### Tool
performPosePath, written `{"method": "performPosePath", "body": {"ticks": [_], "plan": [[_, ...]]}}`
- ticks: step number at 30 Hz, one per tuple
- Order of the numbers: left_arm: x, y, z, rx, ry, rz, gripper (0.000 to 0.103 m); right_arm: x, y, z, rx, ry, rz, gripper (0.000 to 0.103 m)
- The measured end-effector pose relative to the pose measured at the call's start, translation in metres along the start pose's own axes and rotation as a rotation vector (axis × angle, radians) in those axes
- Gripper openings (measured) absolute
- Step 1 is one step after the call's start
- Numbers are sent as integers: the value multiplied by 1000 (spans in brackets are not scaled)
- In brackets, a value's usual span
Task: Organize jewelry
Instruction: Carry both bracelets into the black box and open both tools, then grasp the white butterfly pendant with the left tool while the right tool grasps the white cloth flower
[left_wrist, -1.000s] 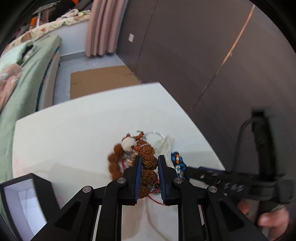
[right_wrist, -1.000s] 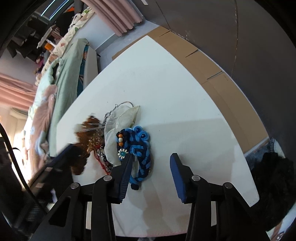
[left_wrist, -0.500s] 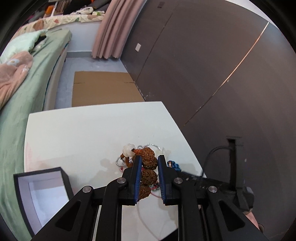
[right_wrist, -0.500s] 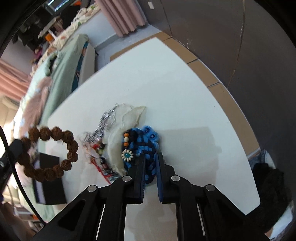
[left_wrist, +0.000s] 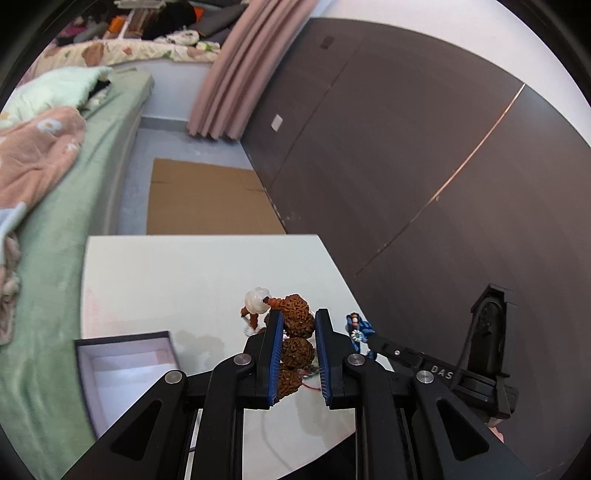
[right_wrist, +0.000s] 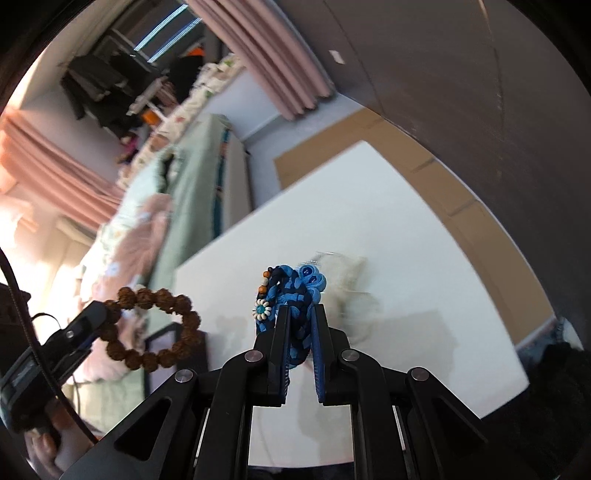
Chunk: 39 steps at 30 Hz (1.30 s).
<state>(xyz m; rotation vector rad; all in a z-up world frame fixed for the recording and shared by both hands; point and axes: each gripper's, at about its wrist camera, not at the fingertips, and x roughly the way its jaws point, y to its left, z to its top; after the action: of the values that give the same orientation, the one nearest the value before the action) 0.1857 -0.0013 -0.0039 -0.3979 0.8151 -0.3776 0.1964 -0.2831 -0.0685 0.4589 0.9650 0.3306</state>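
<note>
The brown seed-bead bracelet (left_wrist: 295, 339) hangs clear of the white table (left_wrist: 192, 280), pinched between the blue pads of the left gripper (left_wrist: 298, 354), while the blue braided bracelet (right_wrist: 291, 295) with its small daisy charm is clamped in the right gripper (right_wrist: 300, 347), also lifted off the tabletop. The likeliest trouble is a slip: the rough round beads sit in a narrow pinch on only a couple of them, so a swing or a jolt could roll the loop out before it reaches the open dark box (left_wrist: 125, 365) at the left of the table. The soft braid may sag or twist free too, and it may be snagged on the pale pouch (right_wrist: 347, 280) behind it, dragging that along. Both jaws stand nearly closed, each gripping its own bracelet and touching nothing else.
</note>
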Motion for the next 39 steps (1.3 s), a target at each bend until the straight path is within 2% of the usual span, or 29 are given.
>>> {"method": "performPosePath", "body": {"ticks": [13,18,20,22,23,24,28,32,34,35,36,39], "plan": [[-42,55,-8,-75,-39,75,18,24,57,-13,-89,-2,125,12],[-53,78,-9,-151,-33,39,20,36,75,-19,-108,22,178,12],[-55,82,-10,-163,-37,59,33,40,85,-21,-118,26,202,12],[-64,89,-10,-183,-73,73,65,44,95,-24,-127,34,237,12],[-68,91,-10,-193,-93,80,69,47,102,-26,-132,36,248,12],[-73,93,-10,-198,-113,94,72,49,107,-28,-139,40,261,12],[-83,100,-8,-201,-154,133,73,56,124,-33,-160,55,299,12],[-83,109,-8,-232,-153,142,73,66,142,-37,-179,81,353,12],[-82,111,-8,-233,-152,161,73,76,153,-41,-211,122,353,21],[-81,111,-8,-234,-151,165,73,82,153,-42,-213,153,338,43],[-81,111,-9,-234,-151,165,73,87,151,-43,-203,170,317,61],[-77,108,-8,-227,-145,175,73,84,135,-41,-173,138,255,65]]}}
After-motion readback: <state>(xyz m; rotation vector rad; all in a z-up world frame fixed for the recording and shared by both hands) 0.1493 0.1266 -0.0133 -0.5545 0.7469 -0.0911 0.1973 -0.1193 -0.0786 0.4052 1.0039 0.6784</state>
